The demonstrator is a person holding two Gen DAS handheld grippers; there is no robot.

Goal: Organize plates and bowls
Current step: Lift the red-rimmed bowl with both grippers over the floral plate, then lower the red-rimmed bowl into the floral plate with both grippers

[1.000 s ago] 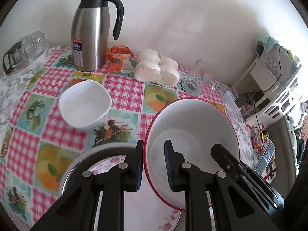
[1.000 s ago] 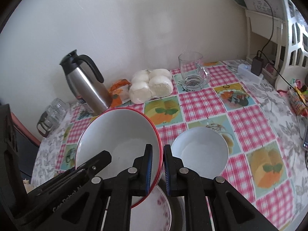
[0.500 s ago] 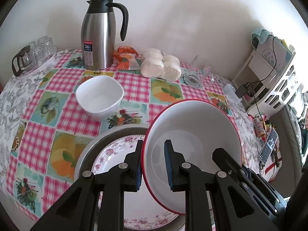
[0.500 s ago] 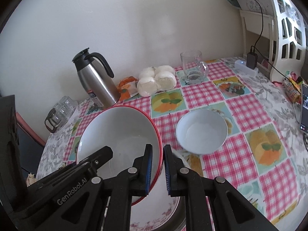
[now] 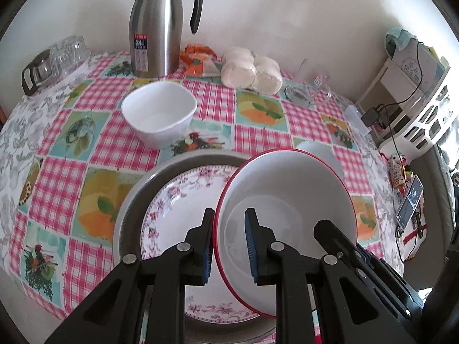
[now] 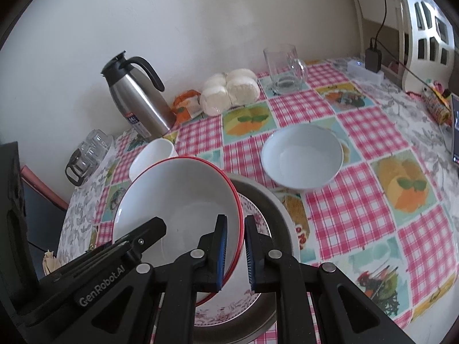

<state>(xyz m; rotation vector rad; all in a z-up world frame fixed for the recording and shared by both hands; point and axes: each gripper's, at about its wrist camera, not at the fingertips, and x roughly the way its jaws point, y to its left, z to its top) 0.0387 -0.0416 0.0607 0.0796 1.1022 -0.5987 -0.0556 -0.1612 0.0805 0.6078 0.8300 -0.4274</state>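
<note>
On the left of the surface (image 5: 94, 149), the steel flask (image 5: 156, 25) carried a label reading "24". Your left claw (image 5: 229, 246) pinched the left rim of the red-rimmed bowl (image 5: 287, 200), tilted with its opening facing you, above the floral plate (image 5: 183, 200) in the metal basin (image 5: 134, 195). Your right claw (image 6: 235, 253) gripped the opposite rim; "GenRobot.AI" showed on the left one's body.

steel thermos jug (image 5: 156, 25), bagged white buns (image 5: 251, 70), glass mug (image 6: 284, 68), checked tablecloth (image 5: 94, 149)
</note>
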